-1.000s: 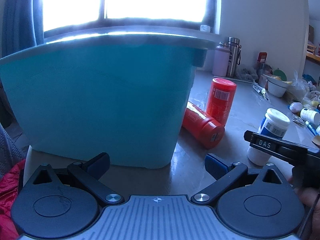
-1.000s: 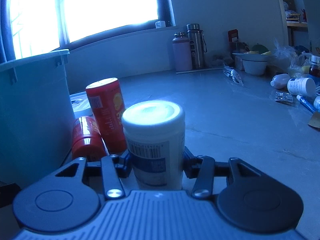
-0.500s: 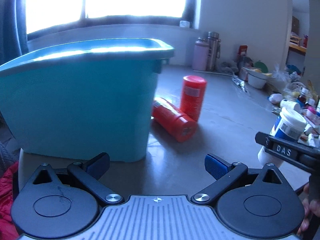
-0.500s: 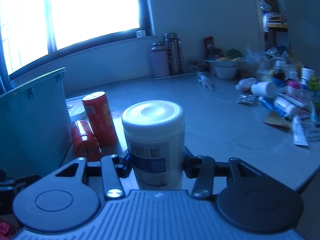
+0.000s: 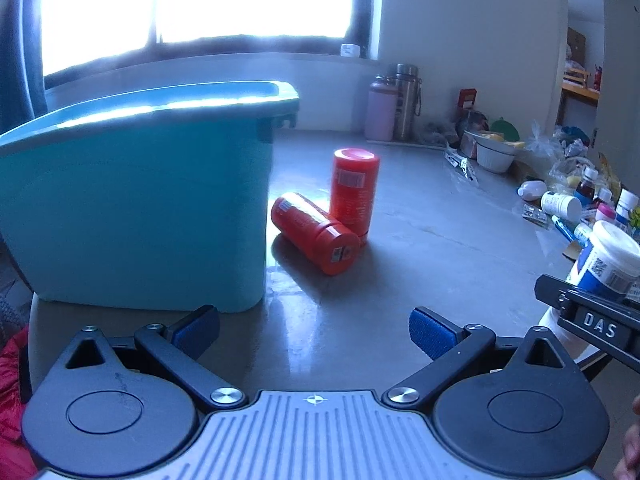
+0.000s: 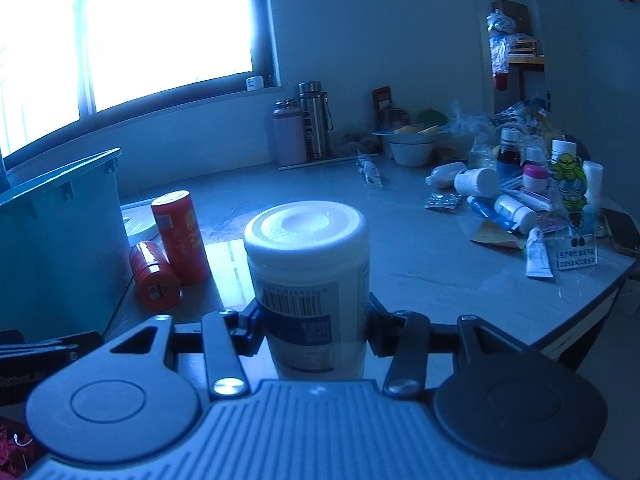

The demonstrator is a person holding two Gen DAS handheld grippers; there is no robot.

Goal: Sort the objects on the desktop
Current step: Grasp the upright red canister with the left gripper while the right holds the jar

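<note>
Pulled back from the teal bin over the past second, the right gripper stays clamped on an upright white jar held off to the bin's right, while the left gripper hangs open and empty. Sorting looks barely begun: two red canisters remain just beside the bin, and bottles and tubes lie scattered well apart from it.
</note>
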